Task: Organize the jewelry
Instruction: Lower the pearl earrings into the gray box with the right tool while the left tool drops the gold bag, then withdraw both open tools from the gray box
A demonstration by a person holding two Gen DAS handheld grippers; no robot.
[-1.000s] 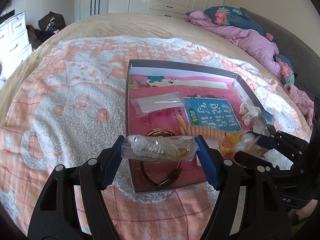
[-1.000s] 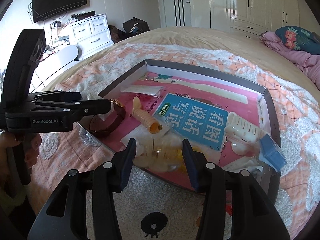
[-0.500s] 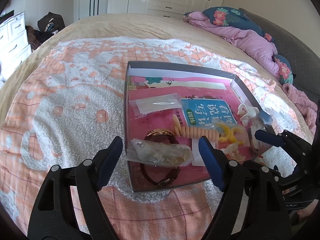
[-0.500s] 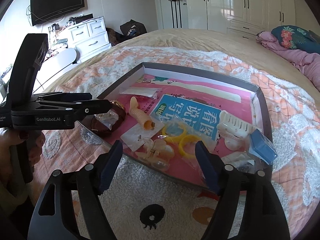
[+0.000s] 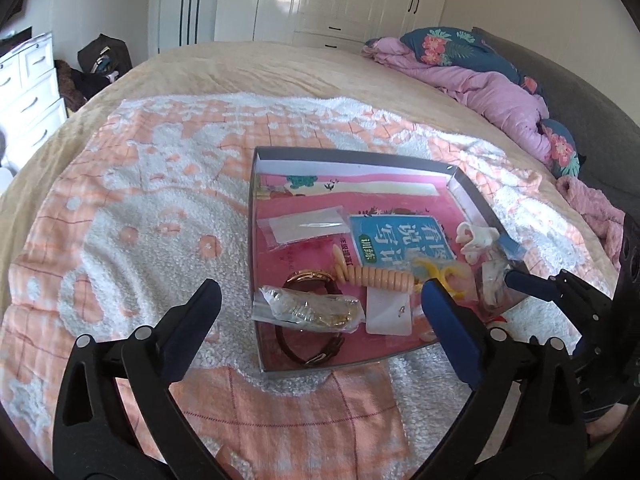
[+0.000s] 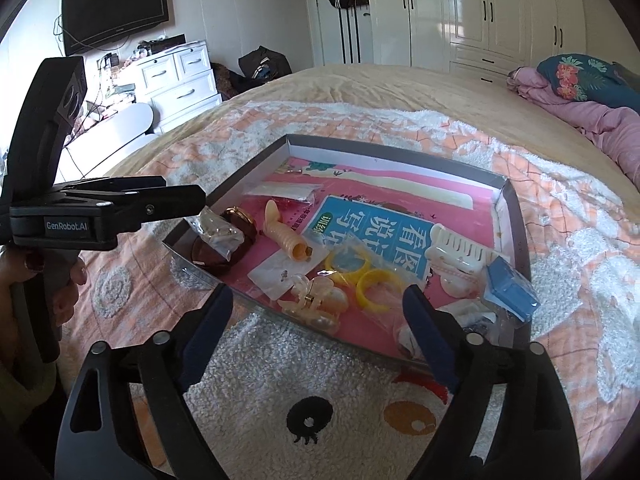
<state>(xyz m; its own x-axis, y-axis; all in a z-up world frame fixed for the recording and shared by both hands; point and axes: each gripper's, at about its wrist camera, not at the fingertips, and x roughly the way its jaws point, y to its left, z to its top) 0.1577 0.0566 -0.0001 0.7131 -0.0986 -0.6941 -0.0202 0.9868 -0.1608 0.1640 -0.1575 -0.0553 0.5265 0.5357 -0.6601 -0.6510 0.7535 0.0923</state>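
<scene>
Covering most of both views: bed (image 5: 240, 68) with an orange-and-white fleece blanket (image 5: 132, 216) spread on it. On the blanket sits a shallow grey-walled box (image 5: 360, 157), floor lined with a pink printed sheet and a blue booklet (image 6: 372, 236).

Left gripper (image 5: 320, 312) hovers above the box's near edge, fingers (image 5: 192, 320) spread wide, nothing between them. Right gripper (image 6: 318, 320) hovers off the box's near wall, also spread wide and empty. A hand (image 6: 60, 280) shows on the left gripper's handle in the right wrist view.

Box contents, larger first:
- white hair claw (image 6: 460, 254), right side, touching the booklet
- clear bag of gold-tone jewelry (image 5: 310, 310), near-left corner, lying on a brown strap bracelet (image 5: 316, 348)
- blue pad in a clear bag (image 6: 508, 286), against the right wall
- beige ribbed spiral piece (image 5: 376, 276), mid-box
- yellow rings (image 6: 364, 276), just beside a pearly clip (image 6: 316, 300)
- flat clear pouch (image 5: 304, 224), far-left area
- small white card with earring studs (image 5: 390, 314)
</scene>
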